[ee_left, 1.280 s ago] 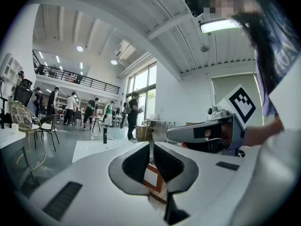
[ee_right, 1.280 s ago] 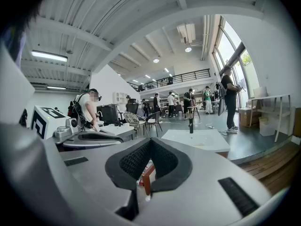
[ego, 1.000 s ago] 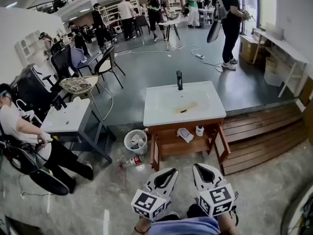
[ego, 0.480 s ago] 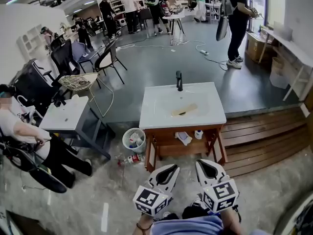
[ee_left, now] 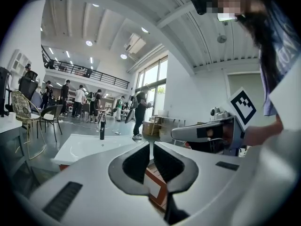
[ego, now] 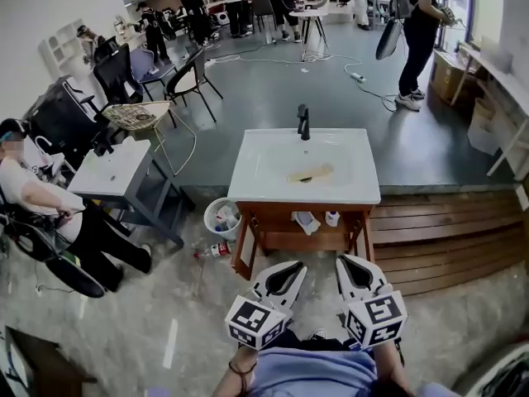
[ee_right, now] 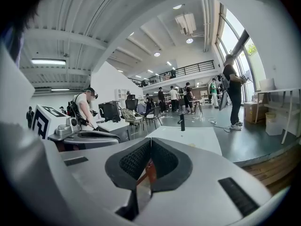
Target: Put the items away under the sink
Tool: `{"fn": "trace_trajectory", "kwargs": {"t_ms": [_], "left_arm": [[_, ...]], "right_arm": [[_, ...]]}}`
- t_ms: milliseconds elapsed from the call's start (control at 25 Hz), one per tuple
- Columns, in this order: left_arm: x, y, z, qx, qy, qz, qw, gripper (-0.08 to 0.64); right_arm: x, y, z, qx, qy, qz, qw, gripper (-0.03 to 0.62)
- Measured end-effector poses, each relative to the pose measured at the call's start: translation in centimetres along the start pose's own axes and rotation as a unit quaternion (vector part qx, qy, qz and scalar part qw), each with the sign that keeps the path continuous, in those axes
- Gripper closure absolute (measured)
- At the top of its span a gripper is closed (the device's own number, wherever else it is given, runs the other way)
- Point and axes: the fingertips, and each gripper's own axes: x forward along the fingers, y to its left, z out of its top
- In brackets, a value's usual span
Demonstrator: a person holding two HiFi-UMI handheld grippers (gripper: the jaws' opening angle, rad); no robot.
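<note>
Held low and side by side, well short of the sink: left claw (ego: 291, 270) and right claw (ego: 345, 265), both smooth white plastic shells, each with a square-marked cube at the rear. Left claw clenched, black ribbed pads tip to tip around an empty teardrop-shaped hollow. Right claw likewise clenched, dimpled black pads pressed together at the tips, nothing gripped.

Ahead, a glossy white rectangular sink (ego: 248, 190) with a shallow basin and, at the back rim, a slim black tap (ego: 303, 122). Flat in the basin, a tan oblong item (ego: 311, 173) with a dark spot on its near edge. Underneath, a reddish-brown wooden cabinet (ego: 245, 255), open at the front, with one shelf (ego: 281, 238). On that shelf a small white bottle (ego: 331, 219), upright, and near it to the left a pale flat packet (ego: 306, 223), tilted.

Left of the cabinet, on the speckled grey floor, a round white mesh bin (ego: 207, 222) part-filled with scraps; near it a clear bottle (ego: 213, 251) on its side, with a red band. To the right, slatted brown wooden steps (ego: 446, 238). Farther left, a white bench (ego: 124, 168) on grey legs, a seated person (ego: 33, 205) beside it.
</note>
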Motion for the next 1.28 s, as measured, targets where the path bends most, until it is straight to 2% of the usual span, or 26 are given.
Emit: {"fn": "trace_trajectory", "kwargs": {"t_ms": [320,680,960,1280], "left_arm": [[1.6,-0.8,0.8,0.016,0.013,0.015,0.9997,0.54],[3.7,-0.4,0.8,0.028,0.034,0.013,0.9989,0.54],[6.7,3.0,0.2,0.013,0.037,0.011,0.9992,0.54],[11.7,9.5,0.3,0.011,0.043,-0.003,0.999,0.54]], "right_arm": [[-0.4,-2.2,-0.1,0.01,-0.003,0.012,1.0,0.577],[0.7,-5.2,-0.2,0.035,-0.01,0.003,0.999,0.577],[3.5,-7.2,-0.9,0.04,0.006,-0.008,0.999,0.577],[10.1,-10.9,-0.8,0.055,0.033,-0.032,0.997,0.577]]}}
